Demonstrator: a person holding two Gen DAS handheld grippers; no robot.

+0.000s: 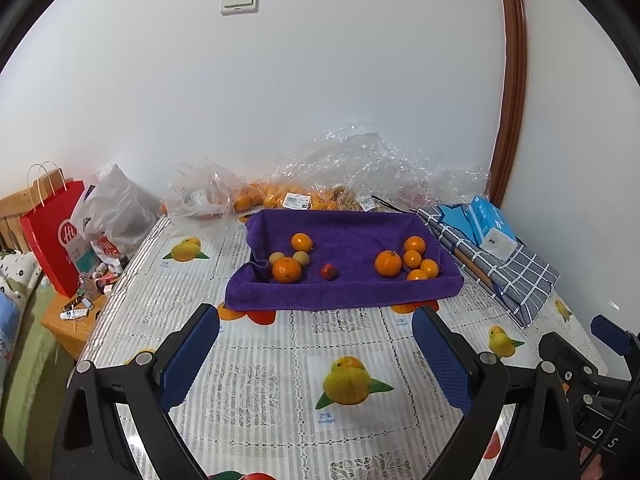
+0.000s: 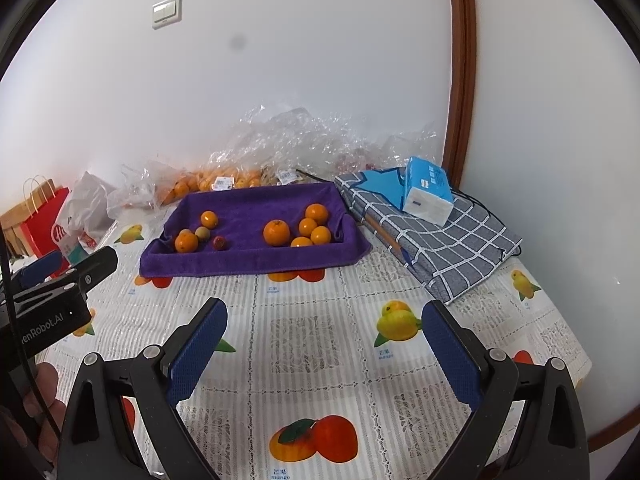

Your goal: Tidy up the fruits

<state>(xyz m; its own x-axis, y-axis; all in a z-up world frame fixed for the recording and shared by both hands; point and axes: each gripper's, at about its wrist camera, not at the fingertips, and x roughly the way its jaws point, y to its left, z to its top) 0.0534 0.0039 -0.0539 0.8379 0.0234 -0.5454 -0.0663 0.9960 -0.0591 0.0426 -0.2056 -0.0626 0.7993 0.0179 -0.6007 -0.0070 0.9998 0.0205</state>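
Note:
A purple towel-lined tray [image 1: 344, 296] [image 2: 256, 258] sits mid-table. On its left lie two oranges [image 1: 286, 270] [image 2: 186, 242], two pale yellowish fruits [image 1: 301, 258] [image 2: 203, 233] and a small red fruit [image 1: 328, 271] [image 2: 219, 243]. On its right is a cluster of several oranges [image 1: 388, 263] [image 2: 276, 232]. My left gripper [image 1: 316, 320] is open and empty, hovering over the tablecloth short of the tray. My right gripper [image 2: 324, 314] is open and empty, also short of the tray; it shows at the right edge of the left wrist view [image 1: 608, 338].
Clear plastic bags of oranges [image 1: 280, 196] [image 2: 200, 184] lie against the wall behind the tray. A folded checked cloth [image 1: 500, 268] [image 2: 440, 240] with a blue tissue pack [image 1: 492, 224] [image 2: 426, 192] lies right. A red paper bag [image 1: 52, 240] and white bag [image 1: 112, 216] stand left.

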